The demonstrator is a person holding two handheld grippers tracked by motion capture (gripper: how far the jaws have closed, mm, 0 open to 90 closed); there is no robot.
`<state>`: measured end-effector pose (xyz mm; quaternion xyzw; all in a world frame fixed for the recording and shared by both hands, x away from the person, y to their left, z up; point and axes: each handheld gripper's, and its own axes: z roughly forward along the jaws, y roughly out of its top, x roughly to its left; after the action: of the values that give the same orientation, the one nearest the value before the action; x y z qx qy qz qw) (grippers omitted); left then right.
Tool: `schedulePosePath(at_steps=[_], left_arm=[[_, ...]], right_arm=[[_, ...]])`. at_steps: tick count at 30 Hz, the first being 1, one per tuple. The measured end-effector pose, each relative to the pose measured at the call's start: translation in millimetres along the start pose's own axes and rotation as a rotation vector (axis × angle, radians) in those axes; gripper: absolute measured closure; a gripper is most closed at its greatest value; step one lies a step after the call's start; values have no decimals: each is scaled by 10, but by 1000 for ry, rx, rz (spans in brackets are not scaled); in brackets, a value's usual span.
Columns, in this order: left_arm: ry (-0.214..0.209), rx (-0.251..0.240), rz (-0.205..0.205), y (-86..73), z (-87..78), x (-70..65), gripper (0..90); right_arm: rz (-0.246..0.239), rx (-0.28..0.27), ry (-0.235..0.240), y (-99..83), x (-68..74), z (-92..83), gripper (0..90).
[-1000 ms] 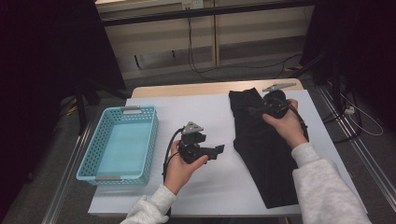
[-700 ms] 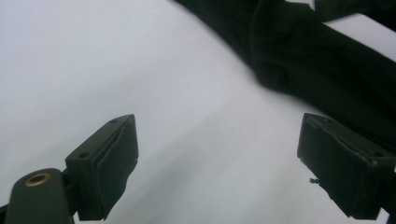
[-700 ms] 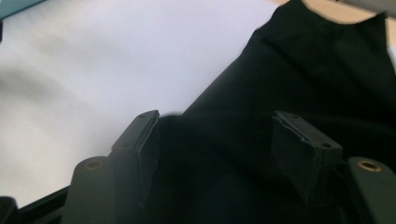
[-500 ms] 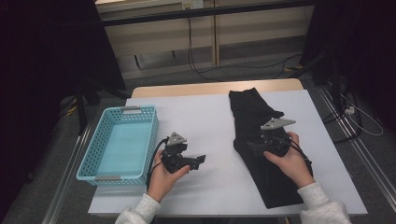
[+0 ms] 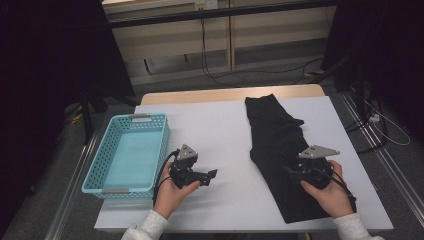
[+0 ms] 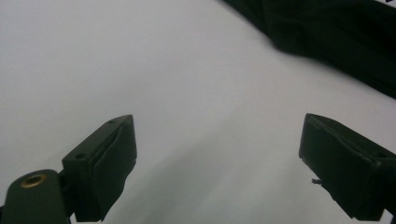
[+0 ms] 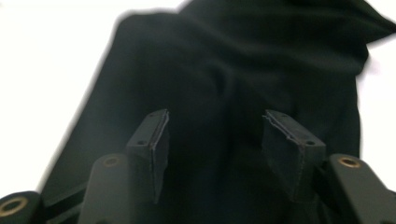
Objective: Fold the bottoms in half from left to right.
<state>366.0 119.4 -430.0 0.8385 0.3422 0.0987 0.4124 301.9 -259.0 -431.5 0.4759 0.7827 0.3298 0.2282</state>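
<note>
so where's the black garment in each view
high view: black garment lies lengthwise on the right half of the white tabletop.
left gripper view: top right corner.
right gripper view: spread ahead of and beneath the jaws.
shared landmark: the white tabletop beside its edge.

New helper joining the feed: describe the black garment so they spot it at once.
On the white table cover, look right of the light blue basket. The black garment lies in a long folded strip running away from the person, under the right gripper. It is the only dark cloth on the table.
</note>
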Motion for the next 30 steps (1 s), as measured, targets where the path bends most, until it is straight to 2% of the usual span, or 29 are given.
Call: schedulePosePath(at_steps=[5, 7, 12, 16, 18, 20, 22, 24, 27, 30], left_arm=[[-11, -4, 5, 19, 0, 17, 108], [-10, -7, -2, 20, -2, 37, 107], [-6, -6, -6, 20, 1, 67, 106], [-8, -9, -4, 26, -6, 62, 106], [-9, -9, -1, 28, -16, 62, 112], [-7, -11, 1, 33, -22, 58, 113], [-11, -13, -2, 37, -18, 54, 113], [-10, -12, -4, 36, -13, 54, 113], [-8, -8, 5, 32, -10, 56, 113], [-11, -8, 6, 31, -9, 56, 113]], right_arm=[[-28, 31, -28, -91, 7, -57, 462], [-22, 38, -46, -132, -20, -83, 462], [34, 54, -61, -251, -119, -174, 504], [40, 80, -37, -317, -84, -206, 590], [42, 108, -48, -340, -72, -182, 587], [68, 106, -36, -346, -86, -181, 621], [92, 99, -8, -360, -102, -178, 706], [95, 96, 11, -363, -102, -182, 769], [70, 112, 26, -349, -95, -201, 887], [59, 107, 38, -362, -105, -204, 898]])
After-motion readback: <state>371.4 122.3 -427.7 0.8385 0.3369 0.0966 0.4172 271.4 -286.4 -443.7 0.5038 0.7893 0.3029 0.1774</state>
